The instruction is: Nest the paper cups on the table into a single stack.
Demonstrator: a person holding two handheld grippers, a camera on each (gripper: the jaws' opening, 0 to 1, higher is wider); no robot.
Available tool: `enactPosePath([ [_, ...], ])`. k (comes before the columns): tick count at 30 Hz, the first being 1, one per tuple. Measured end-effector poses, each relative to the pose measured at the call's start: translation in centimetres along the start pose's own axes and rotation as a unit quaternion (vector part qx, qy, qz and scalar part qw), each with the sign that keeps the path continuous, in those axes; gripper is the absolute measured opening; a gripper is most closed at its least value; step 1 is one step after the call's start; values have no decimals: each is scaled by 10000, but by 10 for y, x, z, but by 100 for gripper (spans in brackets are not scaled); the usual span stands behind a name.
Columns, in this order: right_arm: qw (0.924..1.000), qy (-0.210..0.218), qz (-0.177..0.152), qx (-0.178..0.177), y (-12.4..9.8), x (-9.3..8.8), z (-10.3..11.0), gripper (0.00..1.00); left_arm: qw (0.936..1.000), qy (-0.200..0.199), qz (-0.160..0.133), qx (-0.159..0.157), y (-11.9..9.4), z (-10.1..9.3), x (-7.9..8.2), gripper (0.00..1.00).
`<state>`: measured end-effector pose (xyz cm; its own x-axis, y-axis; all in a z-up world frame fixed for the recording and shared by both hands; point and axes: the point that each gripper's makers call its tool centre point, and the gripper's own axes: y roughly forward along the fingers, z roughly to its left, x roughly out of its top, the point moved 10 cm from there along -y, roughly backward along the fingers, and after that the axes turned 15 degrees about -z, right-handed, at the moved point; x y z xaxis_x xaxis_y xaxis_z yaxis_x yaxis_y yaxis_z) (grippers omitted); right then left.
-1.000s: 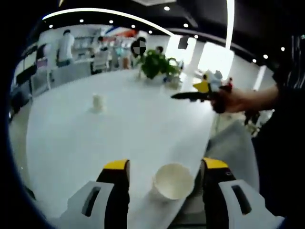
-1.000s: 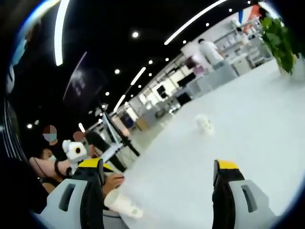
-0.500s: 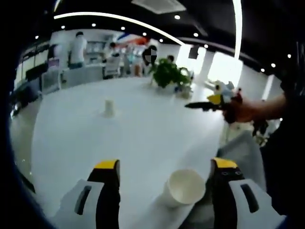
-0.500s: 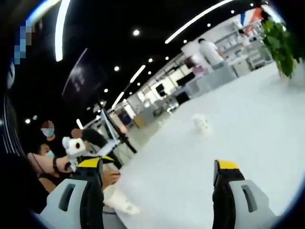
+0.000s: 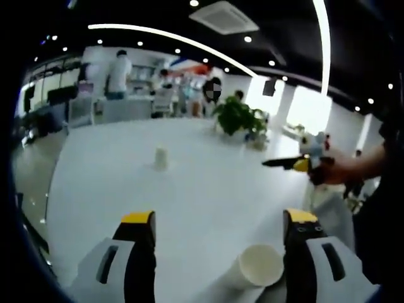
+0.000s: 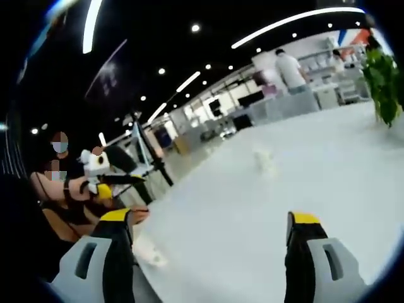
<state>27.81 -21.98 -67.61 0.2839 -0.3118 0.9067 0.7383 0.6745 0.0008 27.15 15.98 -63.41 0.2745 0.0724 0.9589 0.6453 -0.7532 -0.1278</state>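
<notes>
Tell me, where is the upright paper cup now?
In the left gripper view the upright paper cup stands far out on the white table, left of the potted plant, well beyond the tipped cup.

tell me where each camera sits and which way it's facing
Left gripper view: rides on the left gripper, looking along its open jaws over the white table; a cup on its side lies near the jaws, an upright cup stands farther off, and the person's hand holds the right gripper at right.
Right gripper view: rides on the right gripper, jaws open, facing across the same table; the left gripper shows at left.
Shared: the table, both cups, a potted plant.
</notes>
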Motion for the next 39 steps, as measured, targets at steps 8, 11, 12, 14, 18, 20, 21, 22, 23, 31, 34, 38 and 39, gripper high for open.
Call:
enactPosePath([
  [8,9999,-109,38,-97,-3,-4,-4,100,9999,-25,-50,149,5,7,3,88],
  [11,9998,-170,52,-118,-4,-4,-5,100,9999,-3,-44,160,10,9,5,88],
  [12,9998,-175,47,-108,-4,-3,-5,100,9999,7,-49,163,11,9,6,88],
  [14,9997,-236,46,-109,-4,-3,-6,100,9998,33,-59,160,15,10,8,88],
  [18,9998,-184,-7,-126,-5,-2,-6,100,9998,52,-117,180,24,13,15,88],
  [20,9998,-172,0,-133,-6,-3,-7,100,9996,67,-180,187,29,14,19,88],
  [21,9998,-170,7,-132,-6,-2,-6,100,9996,63,-198,201,31,16,21,88],
  [22,9998,-162,11,-127,-6,-3,-6,99,9995,29,-239,210,34,18,22,88],
  [23,9998,-154,23,-120,-6,-4,-6,99,9994,7,-265,219,36,19,23,88],
  [31,9999,-90,68,-85,-7,-6,-8,99,9993,-34,-284,242,56,31,29,87],
  [34,9999,-2,78,-69,-7,-6,-9,99,9992,-15,-316,259,63,36,30,86],
  [38,10000,-3,47,-18,-5,-3,-8,99,9993,21,-232,285,74,42,28,85],
  [39,10000,22,54,-11,-5,-3,-8,99,9992,2,-243,321,77,44,28,86],
])
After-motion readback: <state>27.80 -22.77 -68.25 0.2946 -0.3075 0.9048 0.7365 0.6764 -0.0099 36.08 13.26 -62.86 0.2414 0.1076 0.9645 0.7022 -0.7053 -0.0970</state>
